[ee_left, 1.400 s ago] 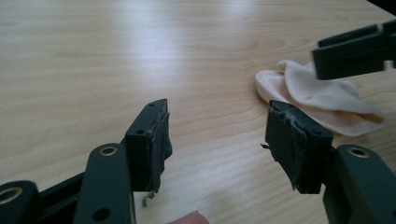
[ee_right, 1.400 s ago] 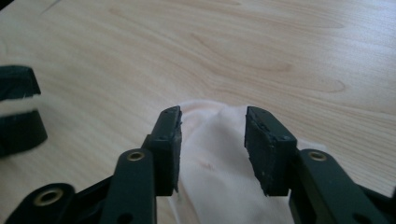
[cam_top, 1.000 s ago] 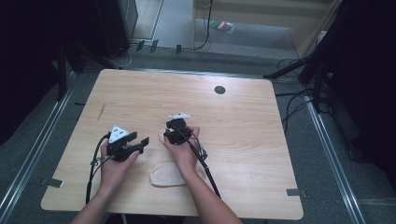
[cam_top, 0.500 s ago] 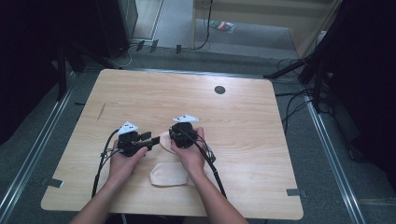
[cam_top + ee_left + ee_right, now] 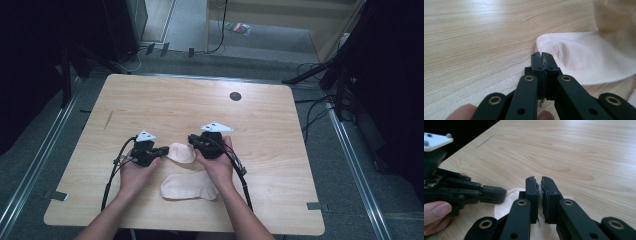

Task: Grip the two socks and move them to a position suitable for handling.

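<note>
Pale sock (image 5: 181,152) stretched flat on the tabletop (image 5: 150,105) between left gripper (image 5: 161,150) and right gripper (image 5: 192,141), each set of fingers closed on an opposite edge, probably to spread the fabric for folding or pairing. Second sock (image 5: 188,186) lying just beside, nearer the person, between the forearms, within easy reach.
</note>
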